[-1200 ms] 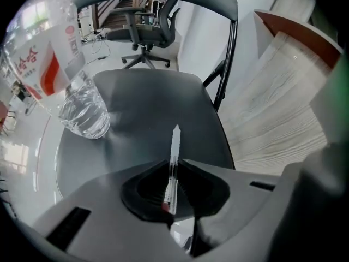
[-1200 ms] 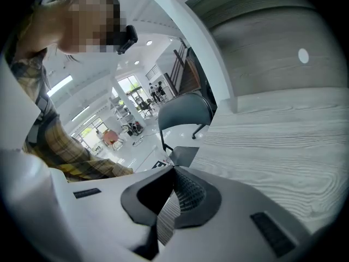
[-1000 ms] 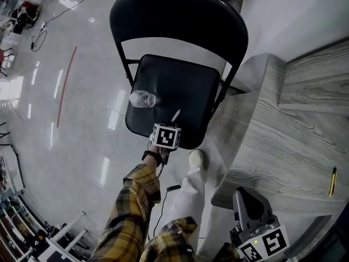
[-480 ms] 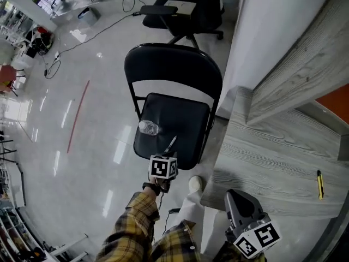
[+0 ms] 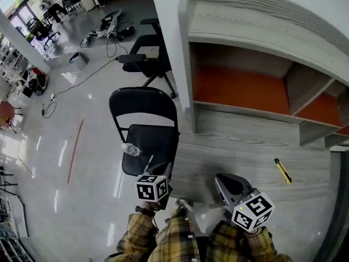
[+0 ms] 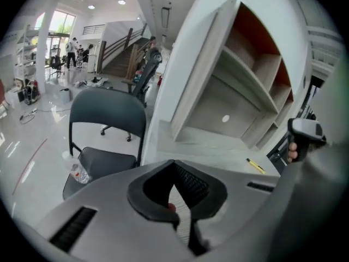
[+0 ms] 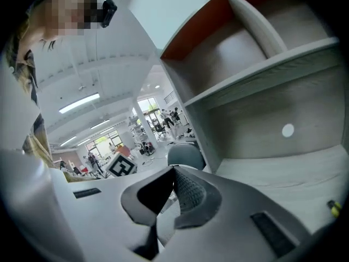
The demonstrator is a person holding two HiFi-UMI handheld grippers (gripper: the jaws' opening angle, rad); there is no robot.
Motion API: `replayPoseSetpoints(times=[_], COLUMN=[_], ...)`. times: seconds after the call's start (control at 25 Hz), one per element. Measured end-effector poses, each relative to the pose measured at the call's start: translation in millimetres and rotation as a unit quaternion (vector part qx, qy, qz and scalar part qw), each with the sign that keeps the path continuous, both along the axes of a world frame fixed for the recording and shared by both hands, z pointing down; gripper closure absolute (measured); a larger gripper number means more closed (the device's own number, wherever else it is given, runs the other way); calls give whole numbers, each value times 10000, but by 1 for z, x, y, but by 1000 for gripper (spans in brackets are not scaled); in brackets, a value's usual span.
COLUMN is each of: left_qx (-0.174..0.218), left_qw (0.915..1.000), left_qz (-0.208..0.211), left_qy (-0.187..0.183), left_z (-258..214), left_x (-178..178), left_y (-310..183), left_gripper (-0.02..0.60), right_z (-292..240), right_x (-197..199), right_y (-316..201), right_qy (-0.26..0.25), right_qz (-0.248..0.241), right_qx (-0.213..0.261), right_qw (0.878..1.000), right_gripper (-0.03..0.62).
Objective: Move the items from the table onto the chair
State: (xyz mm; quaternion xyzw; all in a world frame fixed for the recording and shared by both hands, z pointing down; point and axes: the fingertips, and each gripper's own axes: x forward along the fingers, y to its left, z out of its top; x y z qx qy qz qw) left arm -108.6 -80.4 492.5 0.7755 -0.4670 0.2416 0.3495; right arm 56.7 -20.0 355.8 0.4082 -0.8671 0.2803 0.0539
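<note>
With both sets of jaws closed together and holding nothing, the left gripper is over the front edge of the chair seat and the right gripper is at the front edge of the bench.

**Item locations**
- The bottle is already on the chair, close to the left edge of the seat, and appears to stand upright.
- The yellow tool is on the bench toward its right end, between the front edge and the shelf unit. No other loose item is visible on the bench.

**Hazards**
- The yellow tool is thin and lies flat. Closed jaws lowered onto it would probably push it along the surface or off the front edge; open them before the approach.
- A shallow pinch on so slim a body may let it pivot and drop during the carry.
- The bottle is near the seat edge. A knock against the chair during placement could tip it onto the floor.

**Surface and room**
- The bench is grey wood-grain laminate, smooth and level. The shelf unit above it has orange back panels.
- The floor is pale and glossy, with a red line and loose cables.
- A black office chair is behind the folding chair, with more furniture at a distance.
</note>
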Motion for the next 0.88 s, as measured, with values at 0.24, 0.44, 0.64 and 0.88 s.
replayPoseSetpoints(times=[0.24, 0.44, 0.64, 0.88], left_qx=[455, 441, 308, 115], left_qw=[9947, 9893, 9851, 9873], left_qz=[906, 1358, 1672, 1583], left_qy=[153, 314, 244, 11], left_z=[-80, -93, -91, -83], left_x=[132, 225, 272, 277], left_y=[33, 64, 88, 98], left_gripper=[578, 578, 578, 578], right_z=[8, 64, 126, 172], right_x=[113, 226, 323, 375], right_y=[26, 44, 60, 75], right_qy=[644, 823, 1224, 1794], right_qz=[316, 785, 884, 572], right_qx=[-278, -1070, -1722, -1825], right_qw=[9970, 9877, 9734, 9650], right_gripper=[576, 576, 572, 468])
